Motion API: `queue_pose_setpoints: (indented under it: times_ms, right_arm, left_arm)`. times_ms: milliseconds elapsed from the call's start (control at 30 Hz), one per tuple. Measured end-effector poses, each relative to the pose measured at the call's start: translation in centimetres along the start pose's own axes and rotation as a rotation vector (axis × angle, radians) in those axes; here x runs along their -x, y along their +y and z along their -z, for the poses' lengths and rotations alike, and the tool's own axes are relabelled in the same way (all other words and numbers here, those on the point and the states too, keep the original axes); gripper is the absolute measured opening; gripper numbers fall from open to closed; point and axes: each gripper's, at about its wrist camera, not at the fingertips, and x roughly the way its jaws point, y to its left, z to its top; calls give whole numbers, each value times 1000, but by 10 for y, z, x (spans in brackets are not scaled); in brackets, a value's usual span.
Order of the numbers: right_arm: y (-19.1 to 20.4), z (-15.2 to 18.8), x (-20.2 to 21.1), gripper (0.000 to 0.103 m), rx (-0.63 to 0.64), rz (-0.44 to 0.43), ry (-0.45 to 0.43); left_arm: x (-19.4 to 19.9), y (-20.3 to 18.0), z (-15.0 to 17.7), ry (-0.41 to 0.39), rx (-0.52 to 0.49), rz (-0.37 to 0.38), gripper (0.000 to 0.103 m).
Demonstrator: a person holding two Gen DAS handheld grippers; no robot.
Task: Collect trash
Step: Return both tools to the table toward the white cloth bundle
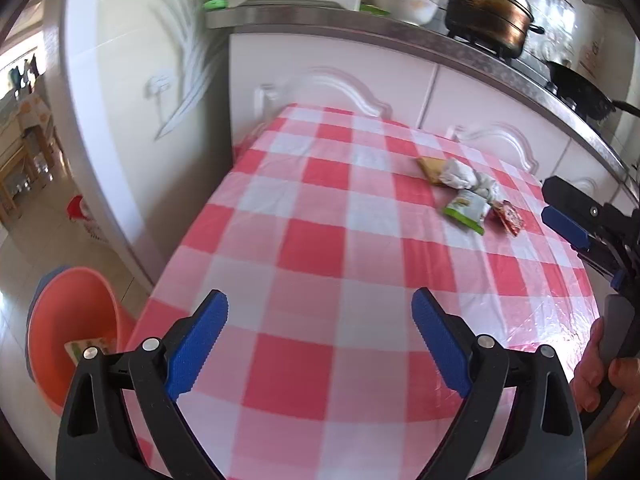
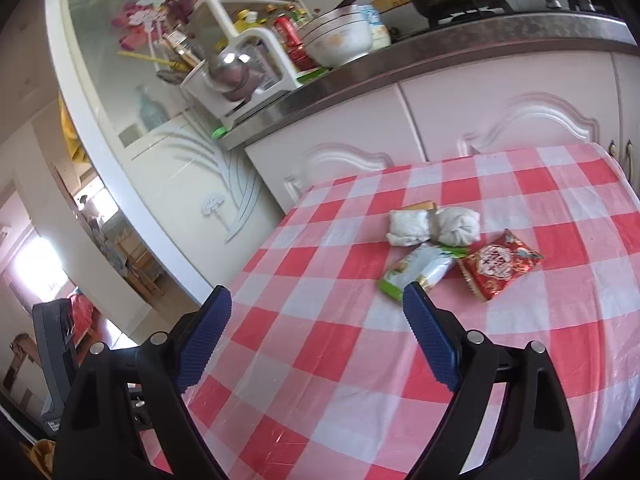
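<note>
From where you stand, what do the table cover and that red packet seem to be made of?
The checked table cover looks like glossy plastic sheeting: it shines and creases. The red packet seems to be shiny printed foil or plastic film, crinkled with a sealed edge.

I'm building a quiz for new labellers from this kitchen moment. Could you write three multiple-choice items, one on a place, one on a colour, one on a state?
1. Where is the orange bin?
A. On the counter
B. On the floor beside the table
C. On the table

2. What colour is the edge of the snack wrapper lying left of the red packet?
A. Green
B. Purple
C. Black

3. How do the right gripper jaws stand?
A. Shut on a tissue
B. Shut on nothing
C. Open, empty

Answers: B, the bin sits on floor tiles by the table's corner; A, a green band edges the wrapper; C, only the checked tablecloth shows between its pads.
</note>
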Motion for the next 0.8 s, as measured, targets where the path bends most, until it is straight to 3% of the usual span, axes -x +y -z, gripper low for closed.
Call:
queue_pose_setpoints:
  times_ms: [267, 367, 500, 667, 800]
  right_arm:
    - [-48, -14, 20, 88, -102, 69, -60]
    - [-74, -21, 34, 88, -139, 139, -104]
    - [-109, -25, 51, 88, -236, 168, -151]
    - [-148, -23, 67, 88, -353, 196, -192]
    - [-160, -20, 68, 88, -389, 204, -192]
  left_arm:
    - [-18, -40, -18, -3, -35, 40, 92]
    - [-28, -61, -32, -17, -45, 61, 92]
    - [-48, -90, -57, -29, -27, 100, 92]
    - [-96, -128, -94, -31, 40, 120, 92]
    - [-147, -149, -122, 7, 88, 81, 92]
